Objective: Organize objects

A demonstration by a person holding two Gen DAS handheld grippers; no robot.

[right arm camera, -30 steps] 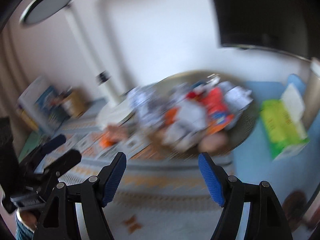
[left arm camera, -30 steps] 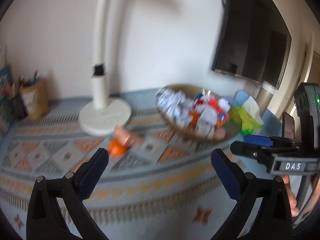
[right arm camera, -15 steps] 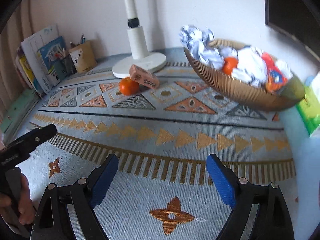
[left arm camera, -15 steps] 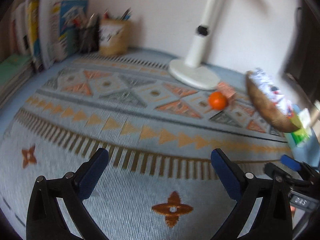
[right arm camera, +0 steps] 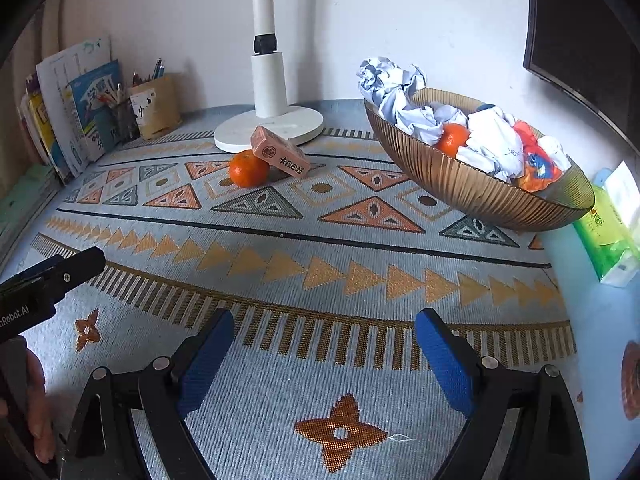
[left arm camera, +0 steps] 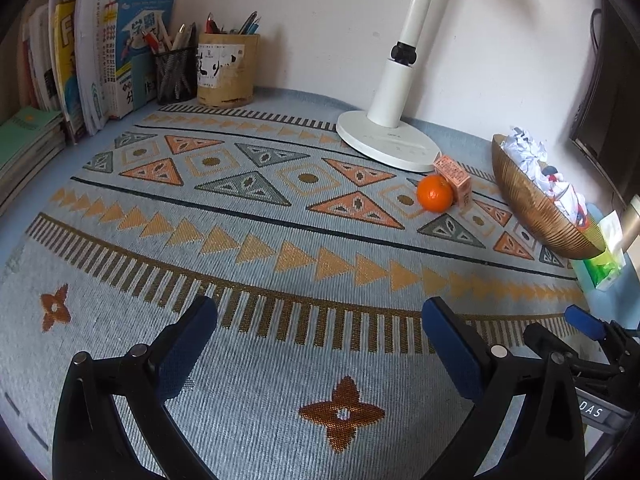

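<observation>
Both grippers, left gripper (left arm camera: 320, 344) and right gripper (right arm camera: 324, 352), have wide, empty jaws; the right's just opened. Ahead of them, the orange (right arm camera: 249, 169) props the pink box (right arm camera: 280, 157); lifting either could topple the box or roll the fruit

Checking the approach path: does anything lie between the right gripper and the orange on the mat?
Nothing: only bare patterned mat lies between the open right gripper and the orange, as the right wrist view shows.
</observation>
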